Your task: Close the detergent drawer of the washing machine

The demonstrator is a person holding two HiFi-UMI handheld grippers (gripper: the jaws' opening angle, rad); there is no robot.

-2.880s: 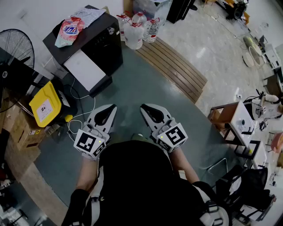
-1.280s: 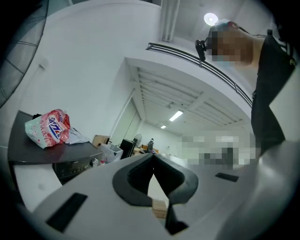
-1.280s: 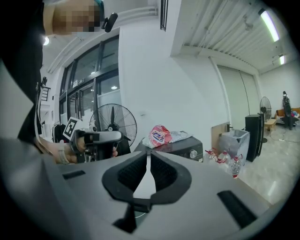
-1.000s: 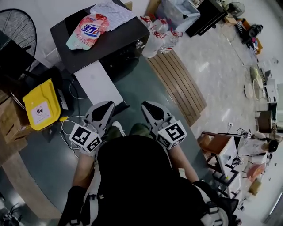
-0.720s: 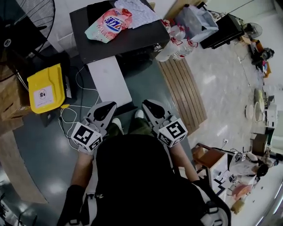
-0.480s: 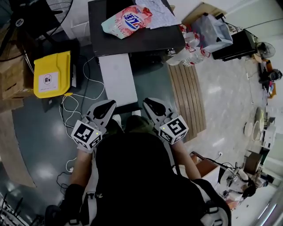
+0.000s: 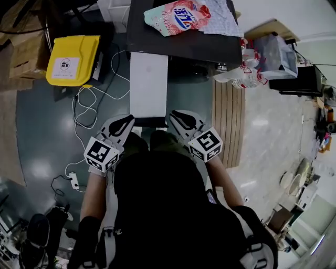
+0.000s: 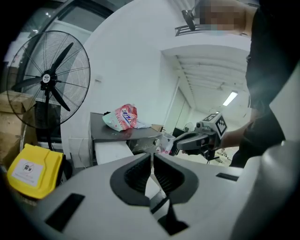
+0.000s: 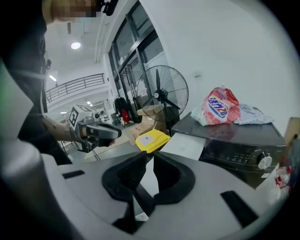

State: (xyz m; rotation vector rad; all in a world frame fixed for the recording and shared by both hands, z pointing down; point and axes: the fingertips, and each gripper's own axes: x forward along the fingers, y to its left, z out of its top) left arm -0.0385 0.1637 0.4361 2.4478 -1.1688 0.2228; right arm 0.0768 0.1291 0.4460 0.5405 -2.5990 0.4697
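Observation:
A dark washing machine [image 7: 184, 44] stands straight ahead, with a pink detergent bag [image 7: 176, 14] and a cloth on its top. Its long white drawer [image 7: 148, 84] sticks far out of the front toward me. My left gripper [image 7: 124, 125] is shut and empty, just short of the drawer's near end on its left. Just right of that end is my right gripper [image 7: 178, 118], its jaws also together on nothing. The left gripper view looks past the left gripper [image 8: 152, 154] at the drawer [image 8: 112, 151]. In the right gripper view, the drawer [image 9: 185, 144] lies beyond the right gripper [image 9: 150, 157].
A yellow box [image 7: 73, 59] sits on the floor to the left, with loose cables [image 7: 86, 105] and a power strip [image 7: 73, 181]. A wooden slatted board [image 7: 228, 121] and water bottles [image 7: 244, 76] lie to the right. A standing fan [image 8: 47, 79] is left of the machine.
The machine and its white drawer have swung from the upper left to straight ahead. Both grippers now sit close to the drawer's near end, still side by side and shut.

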